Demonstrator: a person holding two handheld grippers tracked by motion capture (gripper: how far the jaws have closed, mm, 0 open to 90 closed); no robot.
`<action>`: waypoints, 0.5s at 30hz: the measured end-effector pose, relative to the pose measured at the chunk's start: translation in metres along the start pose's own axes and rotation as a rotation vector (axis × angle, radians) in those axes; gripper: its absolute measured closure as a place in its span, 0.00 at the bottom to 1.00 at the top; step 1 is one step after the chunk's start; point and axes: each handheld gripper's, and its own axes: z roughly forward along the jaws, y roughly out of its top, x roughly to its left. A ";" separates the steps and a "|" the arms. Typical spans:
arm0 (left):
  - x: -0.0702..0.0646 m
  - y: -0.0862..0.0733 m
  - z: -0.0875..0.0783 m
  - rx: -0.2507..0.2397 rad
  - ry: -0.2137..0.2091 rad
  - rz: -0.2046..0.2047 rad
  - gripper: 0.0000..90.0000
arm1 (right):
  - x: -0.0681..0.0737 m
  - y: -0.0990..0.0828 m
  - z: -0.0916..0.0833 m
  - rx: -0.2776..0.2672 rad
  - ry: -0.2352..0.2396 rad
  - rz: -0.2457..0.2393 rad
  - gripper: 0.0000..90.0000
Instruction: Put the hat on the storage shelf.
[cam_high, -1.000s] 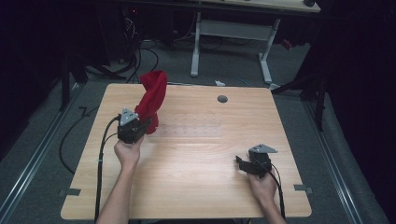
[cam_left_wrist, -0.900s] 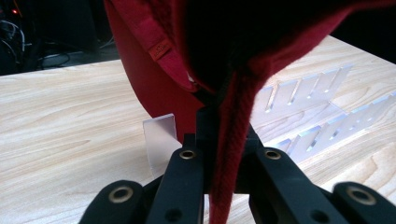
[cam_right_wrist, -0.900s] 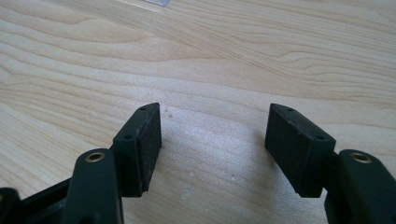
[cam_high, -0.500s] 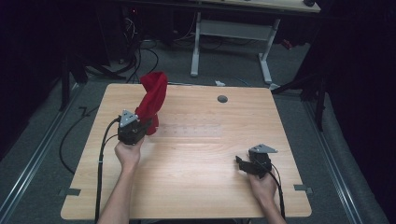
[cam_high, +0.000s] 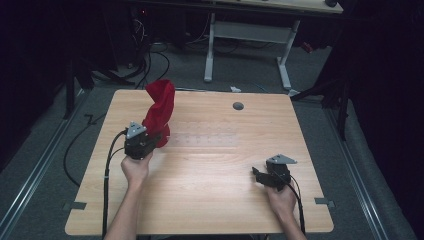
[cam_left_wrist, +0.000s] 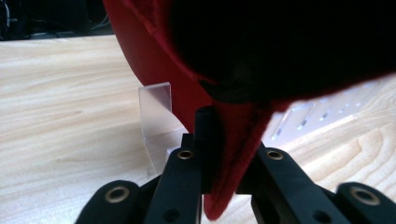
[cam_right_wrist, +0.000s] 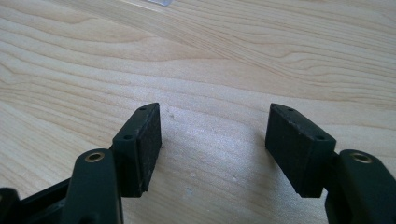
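The left hand-held gripper (cam_high: 152, 138) is pinching a red cloth (cam_high: 160, 111) between its closed jaws, lifting it upright over the wooden worktop (cam_high: 210, 200)'s far left. The right hand-held gripper (cam_high: 258, 176) is resting near the front right, jaws spread apart and holding nothing.

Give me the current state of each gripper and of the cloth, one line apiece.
Left gripper: shut on the red cloth, pinching a fold at its lower edge.
Red cloth: lifted and standing tall, twisted, above the wooden table.
Right gripper: open, jaws wide apart, nothing between them, low over bare tabletop.
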 end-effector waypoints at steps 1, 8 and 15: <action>0.000 0.000 -0.001 0.003 0.001 -0.003 0.92 | 0.000 0.000 0.000 0.000 0.000 0.000 0.40; 0.001 0.001 -0.007 0.019 0.022 -0.011 0.70 | 0.000 0.000 0.000 0.000 0.000 0.000 0.40; -0.001 0.001 -0.012 0.034 0.025 -0.008 0.44 | 0.000 0.000 0.000 0.001 0.000 0.000 0.40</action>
